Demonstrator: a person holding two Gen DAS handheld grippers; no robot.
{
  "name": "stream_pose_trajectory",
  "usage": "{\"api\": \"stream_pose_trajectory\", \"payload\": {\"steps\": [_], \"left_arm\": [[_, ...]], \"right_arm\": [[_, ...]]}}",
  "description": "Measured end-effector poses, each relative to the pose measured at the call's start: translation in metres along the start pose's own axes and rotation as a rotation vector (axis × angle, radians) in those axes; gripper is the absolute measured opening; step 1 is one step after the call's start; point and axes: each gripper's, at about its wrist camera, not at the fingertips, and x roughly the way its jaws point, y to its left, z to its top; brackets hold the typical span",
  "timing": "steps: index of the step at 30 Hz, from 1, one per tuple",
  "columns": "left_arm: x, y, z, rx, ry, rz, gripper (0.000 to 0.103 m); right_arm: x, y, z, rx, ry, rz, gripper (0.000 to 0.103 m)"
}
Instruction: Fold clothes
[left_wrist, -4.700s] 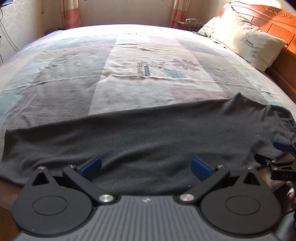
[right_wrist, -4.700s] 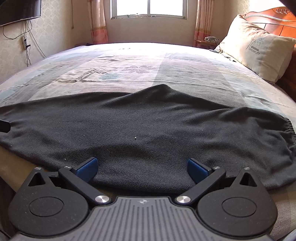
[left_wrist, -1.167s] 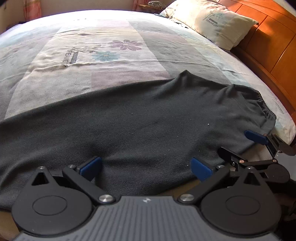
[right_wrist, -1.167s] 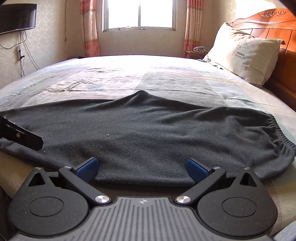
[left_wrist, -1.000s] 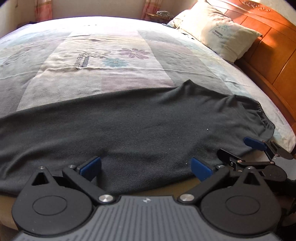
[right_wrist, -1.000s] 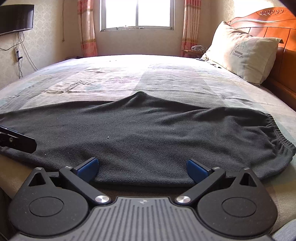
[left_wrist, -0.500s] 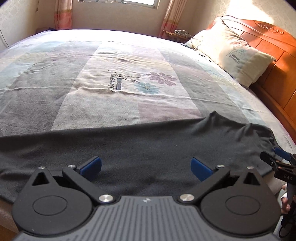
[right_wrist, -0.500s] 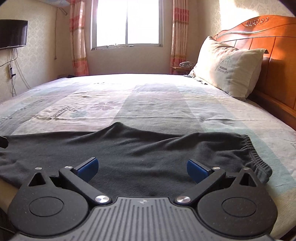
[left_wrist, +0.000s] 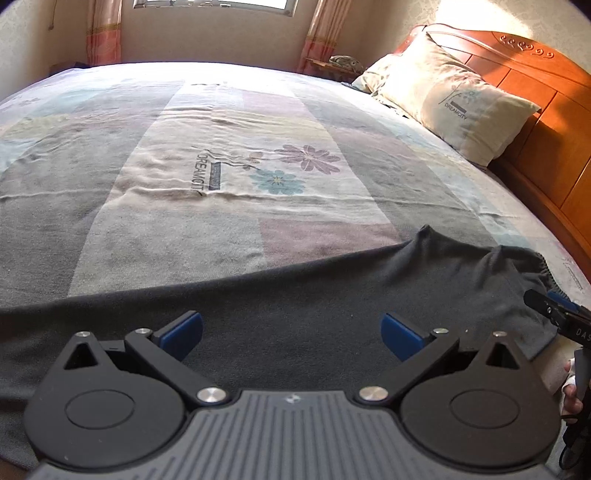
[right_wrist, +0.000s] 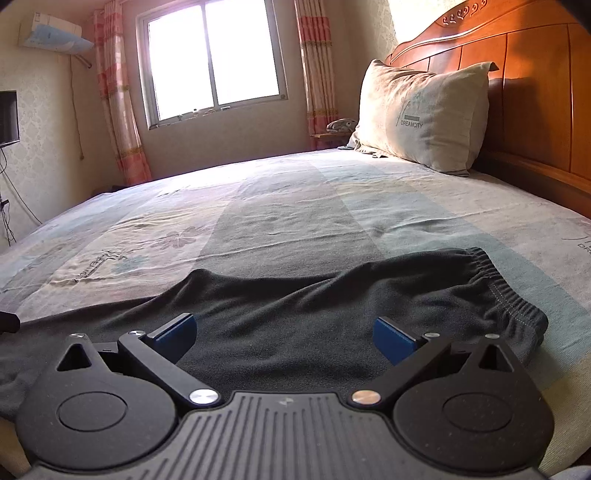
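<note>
The jaws of the left gripper (left_wrist: 291, 332) are spread wide, the 2 blue pads (left_wrist: 183, 328) set well apart, and nothing is held between them. Beneath and ahead of them the dark grey trousers (left_wrist: 295, 306) are laid flat along the near edge of the bed (left_wrist: 184, 229), stretched from left to right. The jaws of the right gripper (right_wrist: 282, 334) are likewise released, with only the cloth of the trousers (right_wrist: 295, 314) seen in the gap between the pads. In the right wrist view the elastic waistband (right_wrist: 506, 291) is seen at the right end of the garment, gathered and slightly raised, just to the right of the right gripper. A small peak is formed in the far edge of the cloth, near the middle of that view.

In the left wrist view the tip of the right gripper (left_wrist: 554, 314) is seen at the right border, close by the waistband end; whether the cloth is touched by it cannot be told at that edge. A hand (left_wrist: 570, 387) is partly seen below it.

Farther out, the patchwork bed sheet with 2 printed flowers (left_wrist: 291, 168) is spread smooth. A cream pillow (right_wrist: 421, 118) is propped against the wooden headboard (right_wrist: 535, 92) at the right. A bright window (right_wrist: 214, 62) between striped curtains is seen on the far wall.
</note>
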Motion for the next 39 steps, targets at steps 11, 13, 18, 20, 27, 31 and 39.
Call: {"api": "stream_pose_trajectory", "payload": {"steps": [11, 13, 18, 20, 27, 31, 39], "left_arm": [[-0.020, 0.019, -0.040, 0.149, 0.165, 0.071, 0.102], [-0.033, 0.031, -0.038, 0.115, 0.130, 0.057, 0.102], [-0.052, 0.077, -0.030, -0.040, 0.059, 0.011, 0.102], [-0.050, 0.098, -0.032, -0.104, 0.081, 0.033, 0.102], [-0.084, 0.155, -0.051, -0.302, 0.037, -0.014, 0.102], [-0.102, 0.184, -0.028, -0.295, -0.047, 0.004, 0.102], [-0.068, 0.271, -0.018, -0.481, -0.045, 0.036, 0.102]], "right_arm": [[-0.023, 0.052, 0.012, -0.130, -0.021, 0.059, 0.103], [-0.028, 0.064, 0.012, -0.167, -0.015, 0.079, 0.103], [-0.038, 0.092, 0.008, -0.259, 0.018, 0.133, 0.103], [-0.042, 0.103, 0.007, -0.296, 0.032, 0.155, 0.103], [-0.039, 0.129, -0.010, -0.338, 0.107, 0.234, 0.103], [-0.017, 0.143, -0.017, -0.312, 0.174, 0.292, 0.103], [0.002, 0.152, -0.034, -0.251, 0.274, 0.318, 0.103]]}}
